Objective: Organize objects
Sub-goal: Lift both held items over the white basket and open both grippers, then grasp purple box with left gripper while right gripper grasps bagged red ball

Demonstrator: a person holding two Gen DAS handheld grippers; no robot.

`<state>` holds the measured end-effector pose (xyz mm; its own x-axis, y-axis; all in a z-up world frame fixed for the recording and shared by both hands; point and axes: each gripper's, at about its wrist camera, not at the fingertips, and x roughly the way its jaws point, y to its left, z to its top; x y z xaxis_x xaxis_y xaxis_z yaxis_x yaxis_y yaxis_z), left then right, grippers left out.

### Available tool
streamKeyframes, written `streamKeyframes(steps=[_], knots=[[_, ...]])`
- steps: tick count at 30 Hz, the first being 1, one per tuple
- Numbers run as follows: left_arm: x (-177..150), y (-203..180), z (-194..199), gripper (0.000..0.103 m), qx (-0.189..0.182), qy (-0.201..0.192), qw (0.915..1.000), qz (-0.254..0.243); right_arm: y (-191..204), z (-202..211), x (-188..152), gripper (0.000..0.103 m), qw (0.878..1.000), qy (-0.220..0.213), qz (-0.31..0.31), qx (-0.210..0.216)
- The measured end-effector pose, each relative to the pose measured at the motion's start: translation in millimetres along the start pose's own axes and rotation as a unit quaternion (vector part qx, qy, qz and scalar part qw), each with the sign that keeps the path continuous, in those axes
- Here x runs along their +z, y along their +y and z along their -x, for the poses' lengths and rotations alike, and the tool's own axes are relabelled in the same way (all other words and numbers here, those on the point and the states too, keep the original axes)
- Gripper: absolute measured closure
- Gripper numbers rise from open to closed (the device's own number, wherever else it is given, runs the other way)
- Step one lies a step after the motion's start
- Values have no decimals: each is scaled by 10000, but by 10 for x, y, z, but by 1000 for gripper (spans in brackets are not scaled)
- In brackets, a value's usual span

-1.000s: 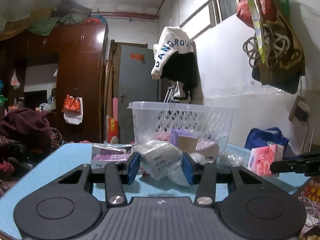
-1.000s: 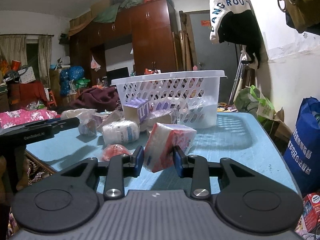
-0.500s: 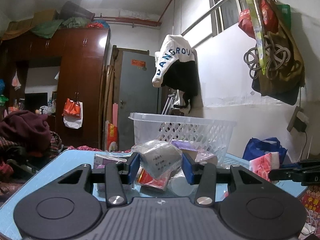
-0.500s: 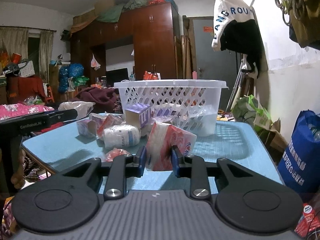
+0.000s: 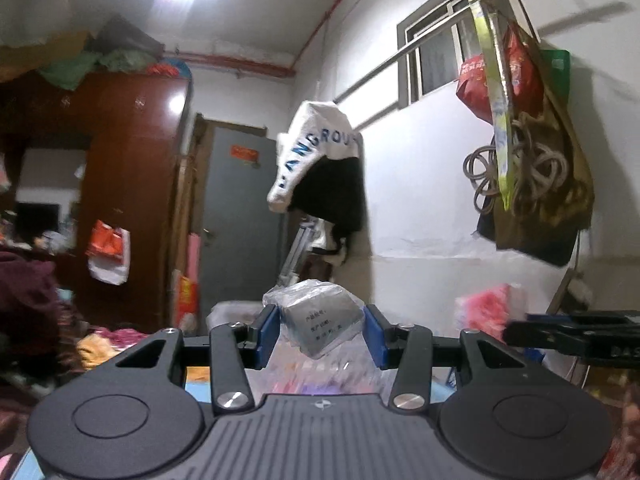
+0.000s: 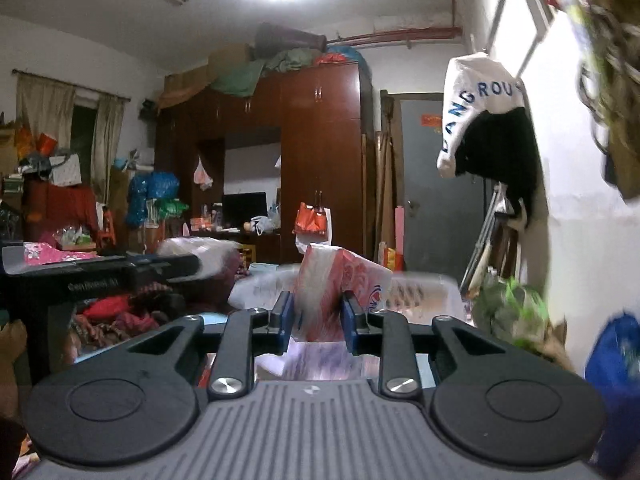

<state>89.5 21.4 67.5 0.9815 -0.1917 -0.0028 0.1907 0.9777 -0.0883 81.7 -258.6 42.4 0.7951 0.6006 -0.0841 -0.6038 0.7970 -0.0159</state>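
Left wrist view: items listed left to right, each placed relative to the grey door (image 5: pixel 240 232).
Wardrobe (image 5: pixel 124 184): dark red wood, left of the door; bundles piled on its top; an orange and white bag (image 5: pixel 108 256) hangs on its front.
White garment (image 5: pixel 316 152): blue lettering, hangs over a dark one, just right of the door, on the white wall.
Left gripper (image 5: pixel 320 334): below the door in the picture; blue pads clamp a grey packet in clear plastic (image 5: pixel 320 320) from both sides. The packet is carried in the air.
Basket: only a blurred pale shape below the packet; cannot be told for certain.
Hanging bags and coiled cord (image 5: pixel 524 168): far right of the door, on a rail under the window.
Pink pack (image 5: pixel 486 312): blurred, low and right of the door, ahead of the black bar of the other tool at the right edge.

Right wrist view: same order, same landmark, the grey door (image 6: pixel 440 208).
Other tool (image 6: pixel 100 276): black bar at the left edge, far left of the door.
Wardrobe: left of the door, touching its frame.
Right gripper (image 6: pixel 316 316): below and left of the door; the pads pinch a red and white tissue pack (image 6: pixel 336 284), squeezing it narrow. The pack stands upright in the grip.
White basket (image 6: pixel 424 292): blurred, directly behind the pack, below the door.
White garment: right of the door, on the wall.
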Motion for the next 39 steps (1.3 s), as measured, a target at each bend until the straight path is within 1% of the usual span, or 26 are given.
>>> streamKeyframes(steps=[1,2,5,6,8,9,10,11,12,13,14,15,16,17,19,21,23,25,27,29,30,32,33,35,37,39], knots=[[85,10,-148,54,-39,101,9999,64,-54,-153,117,74,10000,37,-50,33],[160,29,-332,54,-72,290,9995,116,-110,-373,241,74,9997,220,-56,65],[260,170,-901,54,-52,938,9947,415,-272,-932,366,74,9970,734,-212,108],[243,241,-1032,53,-84,1091,9921,609,-308,-1063,358,74,9961,848,-237,77],[184,379,-1299,53,-330,1533,9830,960,-354,-1283,310,70,9941,1060,-211,48],[144,414,-1378,53,-343,1664,9798,1052,-357,-1366,275,70,9927,1198,-153,1],[118,422,-1428,51,-272,1727,9791,1042,-356,-1376,239,66,9928,1186,-122,-105],[102,402,-1456,37,-175,1770,9796,930,-348,-1368,222,50,9933,1133,-85,-209],[87,380,-1466,16,-86,1824,9794,861,-346,-1336,206,38,9935,1107,-84,-253],[83,362,-1442,12,-51,1815,9799,826,-354,-1263,187,18,9941,1052,-133,-239],[84,358,-1378,12,-59,1749,9813,798,-348,-1156,170,11,9950,955,-188,-211],[90,367,-1272,12,-61,1654,9829,802,-333,-1005,137,11,9961,823,-229,-220],[116,365,-1154,12,-76,1525,9851,790,-311,-829,80,8,9968,714,-269,-224],[92,368,-965,12,-63,1364,9880,719,-292,-656,-6,0,9975,615,-327,-153],[33,364,-635,12,97,1198,9914,516,-245,-338,-281,0,9971,528,-495,256],[-127,426,-309,9,334,1140,9919,443,-127,-63,-648,0,9951,607,-628,463],[-296,520,-124,9,701,1250,9888,408,-15,132,-970,0,9937,588,-824,478],[-498,632,-8,9,1035,1426,9832,469,71,194,-1127,1,9922,607,-956,526],[-670,727,-6,9,1160,1710,9773,460,212,165,-1186,5,9933,733,-712,548],[-738,807,-35,9,1197,1842,9743,507,358,119,-1189,13,9959,779,-251,379],[-748,837,-53,9,1224,1879,9731,534,404,105,-1189,14,9963,785,-111,323],[-738,850,-132,9,1271,2039,9694,509,451,76,-1187,27,9957,872,-51,303],[-724,852,-184,9,1302,2136,9672,434,443,61,-1191,30,9951,923,-74,336],[-710,834,-238,9,1385,2187,9655,266,422,56,-1213,40,9948,958,-91,325],[-704,851,-297,9,1412,2391,9602,299,421,49,-1234,47,9944,1008,-50,322],[-741,879,-302,13,1328,2510,9580,412,474,76,-1288,50,9946,993,4,308]])
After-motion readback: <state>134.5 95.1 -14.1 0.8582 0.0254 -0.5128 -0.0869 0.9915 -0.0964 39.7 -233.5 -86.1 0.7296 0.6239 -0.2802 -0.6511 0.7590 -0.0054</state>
